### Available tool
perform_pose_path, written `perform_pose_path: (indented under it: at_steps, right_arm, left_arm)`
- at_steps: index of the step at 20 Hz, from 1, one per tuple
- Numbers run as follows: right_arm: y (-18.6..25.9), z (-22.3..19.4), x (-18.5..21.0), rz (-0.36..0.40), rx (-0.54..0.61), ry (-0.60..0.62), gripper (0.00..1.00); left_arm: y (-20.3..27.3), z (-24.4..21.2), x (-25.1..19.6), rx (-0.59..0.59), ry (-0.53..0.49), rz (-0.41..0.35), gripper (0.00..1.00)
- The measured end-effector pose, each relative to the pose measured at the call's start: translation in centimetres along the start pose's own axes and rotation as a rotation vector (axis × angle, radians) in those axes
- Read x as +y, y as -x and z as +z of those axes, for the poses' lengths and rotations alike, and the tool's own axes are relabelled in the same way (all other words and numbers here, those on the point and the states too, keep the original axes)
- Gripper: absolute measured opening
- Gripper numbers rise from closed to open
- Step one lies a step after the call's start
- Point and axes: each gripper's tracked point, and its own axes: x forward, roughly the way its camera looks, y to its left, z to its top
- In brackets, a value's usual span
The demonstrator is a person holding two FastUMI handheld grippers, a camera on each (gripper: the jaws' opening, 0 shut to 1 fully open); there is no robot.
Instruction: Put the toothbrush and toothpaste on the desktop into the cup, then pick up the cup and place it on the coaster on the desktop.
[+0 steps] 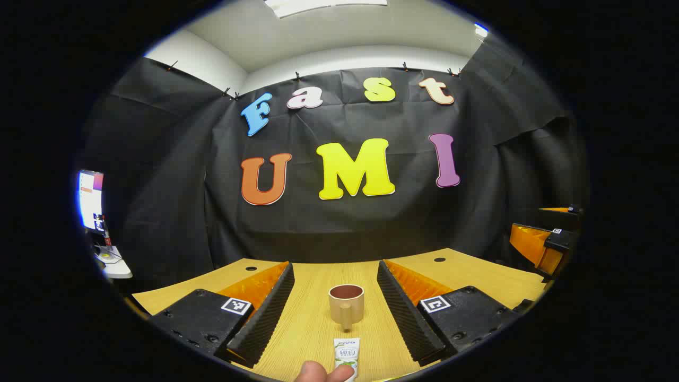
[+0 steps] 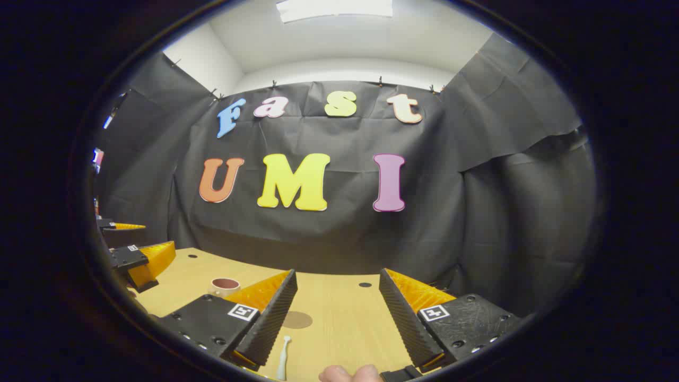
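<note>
Both pairs of fingers spread, holding nothing. Left gripper [image 1: 335, 313]: tube [image 1: 346, 356] and cup [image 1: 346, 306] between fingers. Right gripper [image 2: 336, 318]: brush [image 2: 283, 358] beside left finger, coaster [image 2: 297, 319] ahead. Best pinched mid-body, squarely.

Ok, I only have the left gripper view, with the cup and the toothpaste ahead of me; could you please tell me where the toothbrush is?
Observer: The toothbrush lies flat on the desktop, just inside the left jaw of the right gripper, close to its camera.
Operator: Thank you. And where is the coaster?
Observer: The round brown coaster lies just beyond the toothbrush, apart from it, with nothing on it.
Operator: Are that gripper's jaws ready?
Observer: They stand wide open and hold nothing.
</note>
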Motion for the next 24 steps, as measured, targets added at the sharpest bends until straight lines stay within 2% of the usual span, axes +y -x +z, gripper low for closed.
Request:
perform_pose_path:
  at_steps: [14,16,17,18,24]
  right_arm:
    - [0.6,-0.1,0.0,0.000,0.004,-0.011,0.96]
    - [0.6,-0.3,-0.1,0.001,0.009,-0.010,0.92]
    - [0.6,-0.3,-0.1,0.001,0.011,-0.011,0.96]
    - [0.6,-0.4,0.0,0.002,0.012,-0.013,0.94]
    - [0.8,-1.4,0.3,0.021,0.041,-0.023,0.94]
  left_arm:
    - [0.2,0.4,-0.2,0.000,-0.012,0.000,0.99]
    - [0.3,0.4,-0.1,0.002,-0.012,-0.001,0.99]
    - [0.2,0.4,-0.1,0.002,-0.012,-0.002,0.99]
    - [0.3,0.2,0.1,0.004,-0.011,-0.004,0.99]
    - [0.2,-2.3,0.0,0.099,0.027,-0.038,0.99]
